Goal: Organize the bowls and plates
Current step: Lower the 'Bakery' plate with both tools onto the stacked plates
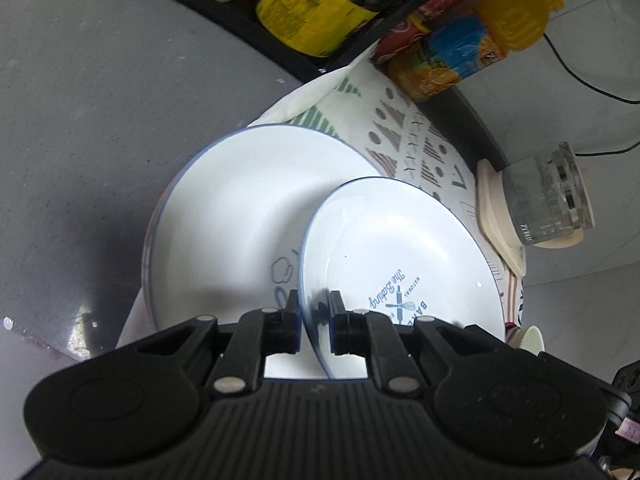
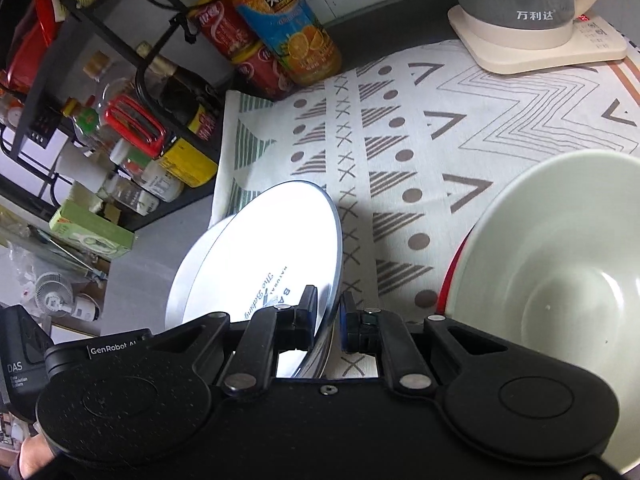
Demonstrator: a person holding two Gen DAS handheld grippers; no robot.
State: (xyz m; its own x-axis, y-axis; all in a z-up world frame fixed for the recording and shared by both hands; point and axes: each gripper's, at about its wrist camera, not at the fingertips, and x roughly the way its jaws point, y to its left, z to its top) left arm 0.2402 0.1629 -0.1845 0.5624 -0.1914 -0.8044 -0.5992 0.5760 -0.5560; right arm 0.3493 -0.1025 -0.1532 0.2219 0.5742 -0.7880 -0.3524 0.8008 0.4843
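Gripping the near rim of a tilted printed plate (image 1: 400, 256), the left tool (image 1: 314, 320) is clamped shut, as is the right tool (image 2: 329, 320) on that plate's edge.

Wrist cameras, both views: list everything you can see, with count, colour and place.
round white plate with blue rim and baking print: one, white, tilted over the larger dish
larger white dish with blue rim: one, white, on the cloth's left end
pale green bowl with red outside: one, right of the plate
patterned cloth: one, white with grey and green shapes, on the grey counter
glass kettle on cream base: one, clear, cloth's far right corner
orange juice bottle: one, yellow cap, behind the cloth
red containers: apparently two, beside the juice
black wire rack: one, holding bottles and jars, far left
left gripper: black, shut on the plate's left rim
right gripper: black, shut on its right rim
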